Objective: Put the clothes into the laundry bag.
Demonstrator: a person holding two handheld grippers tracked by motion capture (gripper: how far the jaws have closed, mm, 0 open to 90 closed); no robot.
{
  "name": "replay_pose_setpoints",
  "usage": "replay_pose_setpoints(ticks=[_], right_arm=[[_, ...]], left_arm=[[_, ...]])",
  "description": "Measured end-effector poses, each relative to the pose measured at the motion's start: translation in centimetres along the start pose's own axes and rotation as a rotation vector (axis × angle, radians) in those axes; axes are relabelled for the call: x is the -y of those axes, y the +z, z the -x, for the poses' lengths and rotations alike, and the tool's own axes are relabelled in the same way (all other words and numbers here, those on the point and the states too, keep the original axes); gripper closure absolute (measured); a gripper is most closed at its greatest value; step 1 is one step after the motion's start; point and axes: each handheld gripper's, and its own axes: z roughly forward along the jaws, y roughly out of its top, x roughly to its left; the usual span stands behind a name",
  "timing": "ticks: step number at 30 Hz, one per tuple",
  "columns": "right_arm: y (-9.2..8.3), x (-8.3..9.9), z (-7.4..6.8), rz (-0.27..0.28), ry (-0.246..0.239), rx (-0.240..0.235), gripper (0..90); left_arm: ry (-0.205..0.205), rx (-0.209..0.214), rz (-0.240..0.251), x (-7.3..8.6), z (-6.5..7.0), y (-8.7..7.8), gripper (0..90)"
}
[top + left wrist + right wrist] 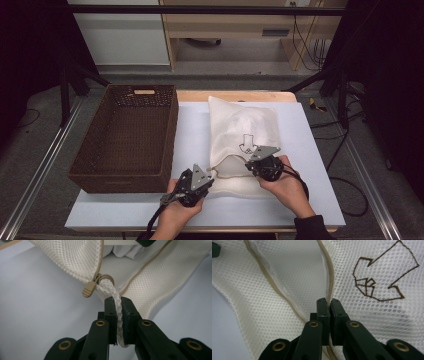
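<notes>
Left gripper view: left gripper (pixel 119 303) clamped on white braided cord loop (pixel 113 291) tied to tan zipper slider (pixel 96 280) of the white mesh zippered bag (pixel 242 131). Right gripper view: right gripper (pixel 330 305) pinches the tan zipper edge (pixel 329 277) (brown arrow print (pixel 384 277) beside). High view: bag lies on white table (pixel 310 165) beside brown woven basket (pixel 127 137); both hands low, near edge.

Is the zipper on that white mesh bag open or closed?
Open, at least partly. The mesh bag's two zipper edges spread apart into a gap, and the slider sits at one end.
</notes>
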Motion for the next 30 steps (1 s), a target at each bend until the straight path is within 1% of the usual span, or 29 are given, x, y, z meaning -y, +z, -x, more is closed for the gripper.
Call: replay_pose_setpoints(ticks=[3,4,6,9,10,12,13,14,17,19,20,22,23,26,27,29,30], right_arm=[[-0.5,0.1,-0.8,0.003,-0.021,-0.005,87.6],[-0.6,0.2,-1.1,0.011,-0.024,-0.006,87.6],[-1.0,0.3,-1.8,0.008,-0.042,-0.006,87.5],[-1.2,0.6,-2.6,0.004,-0.057,-0.004,87.4],[-1.1,0.7,-2.8,-0.002,-0.062,-0.003,87.4],[-0.6,1.0,-3.1,-0.015,-0.073,0.000,87.4],[-0.3,1.2,-3.3,-0.035,-0.086,0.002,87.3],[0.1,1.3,-3.4,-0.051,-0.098,0.010,87.3],[1.2,1.6,-3.7,-0.094,-0.132,0.046,87.2],[1.5,1.7,-3.7,-0.100,-0.143,0.066,87.0],[1.7,1.8,-3.6,-0.095,-0.131,0.066,86.6],[1.8,1.9,-3.5,-0.084,-0.127,0.059,85.6],[1.7,1.9,-3.4,-0.078,-0.124,0.060,84.6],[1.5,2.0,-3.6,-0.040,-0.121,0.063,76.9],[1.4,2.1,-3.7,-0.027,-0.123,0.061,73.3],[1.3,2.1,-3.9,-0.014,-0.140,0.057,68.9],[1.2,2.0,-4.0,-0.008,-0.140,0.060,65.7]], left_arm=[[0.009,0.001,-0.030,0.9,0.4,-0.3,84.4],[0.002,0.002,-0.040,1.2,0.5,-0.3,84.4],[-0.023,0.013,-0.054,1.8,0.4,-0.6,84.3],[-0.022,0.003,-0.075,2.7,0.2,-0.7,84.3],[-0.034,0.006,-0.075,3.0,0.0,-0.7,84.4],[-0.035,0.005,-0.083,3.3,-0.2,-0.8,84.4],[-0.037,0.002,-0.082,3.5,-0.2,-0.7,84.4],[-0.032,0.001,-0.088,3.6,-0.3,-0.7,84.4],[-0.033,0.001,-0.087,4.0,-0.3,-0.6,84.3],[-0.037,0.005,-0.081,4.1,-0.4,-0.6,84.0],[-0.041,0.005,-0.076,4.1,-0.4,-0.6,83.0],[-0.034,0.006,-0.073,4.0,-0.4,-0.7,79.7],[-0.039,0.002,-0.060,3.9,-0.4,-0.8,77.3],[-0.036,-0.023,-0.033,3.4,-0.3,-1.1,64.2],[-0.033,-0.027,-0.018,3.3,-0.2,-1.3,61.2],[-0.024,-0.046,-0.006,3.0,-0.1,-1.5,55.1],[-0.022,-0.051,0.008,2.9,0.0,-1.6,51.7]])
